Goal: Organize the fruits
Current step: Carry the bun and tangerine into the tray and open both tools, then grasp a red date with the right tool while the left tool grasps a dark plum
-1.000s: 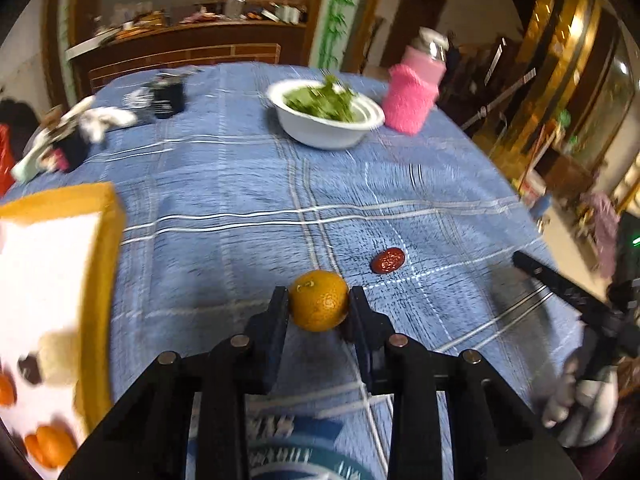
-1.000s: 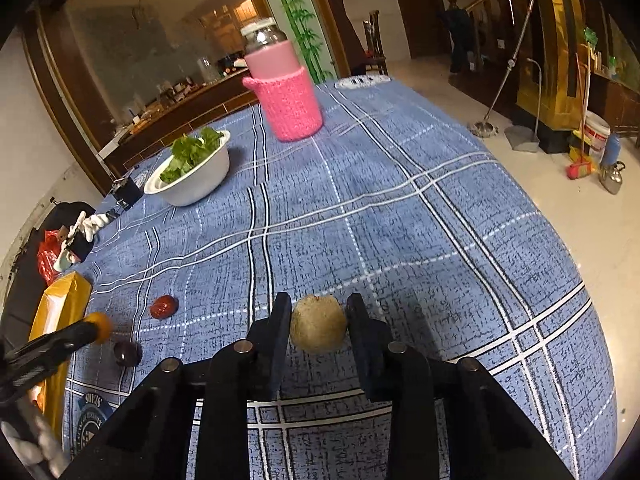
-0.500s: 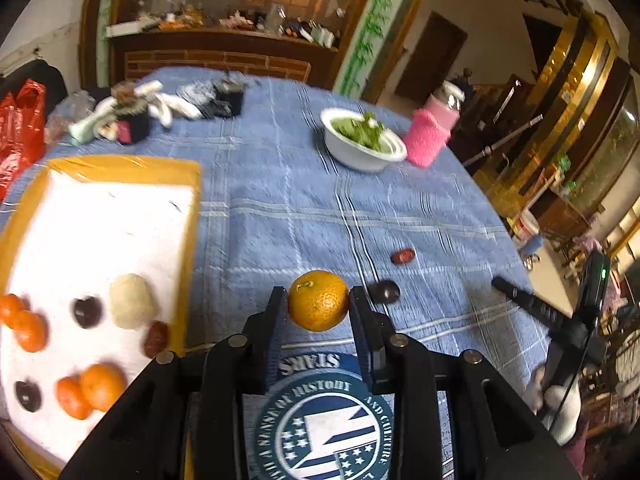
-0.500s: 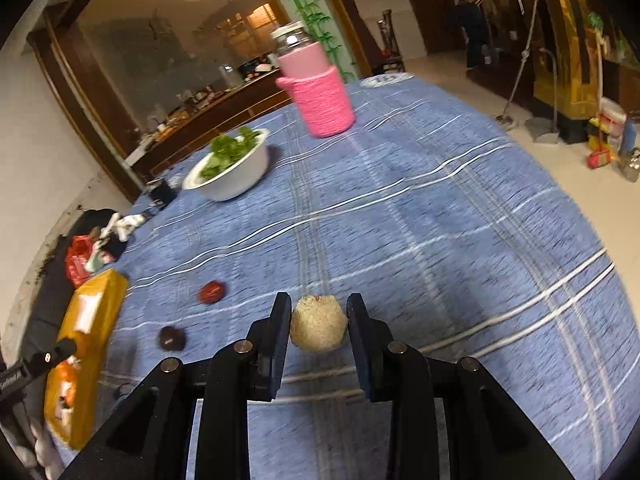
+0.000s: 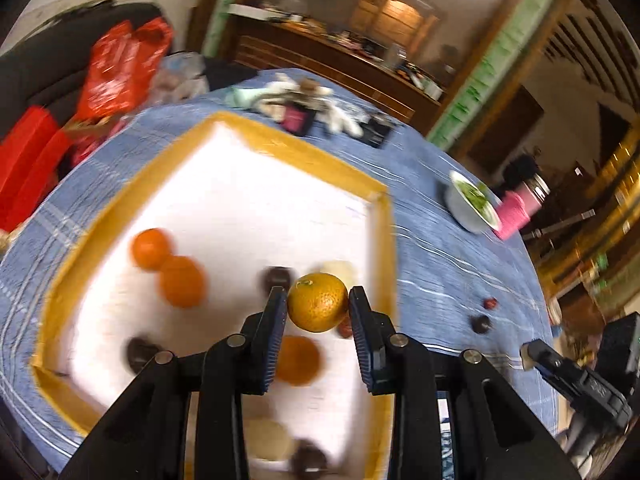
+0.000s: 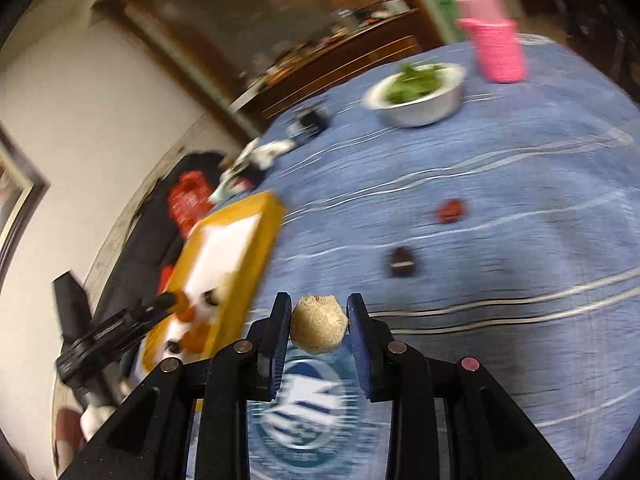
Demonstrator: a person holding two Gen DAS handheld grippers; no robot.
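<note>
Blue plaid tablecloth [image 6: 500, 168] covered the table, round printed emblem [image 6: 304, 412] at its near edge. White bowl of greens [image 6: 420, 94] sat just beside a jar in a pink knitted sleeve [image 6: 498, 50]. Small clutter of white and black items [image 5: 320, 112] lay at the far edge. Red plastic bag [image 5: 120, 64] sat off-table over dark fabric. Wooden counter [image 5: 332, 68] stood behind.

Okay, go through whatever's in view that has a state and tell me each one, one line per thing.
Left gripper: shut on the round orange tangerine, above the tray.
Right gripper: shut on the pale tan rough ball-shaped fruit, over the cloth.
Yellow-rimmed white tray: partly filled with fruits.
White bowl: upright, holding greens.
Pink-sleeved jar: upright, lid on.
Small red fruit: loose on the blue checked tablecloth.
Dark brown fruit: loose on the cloth.
</note>
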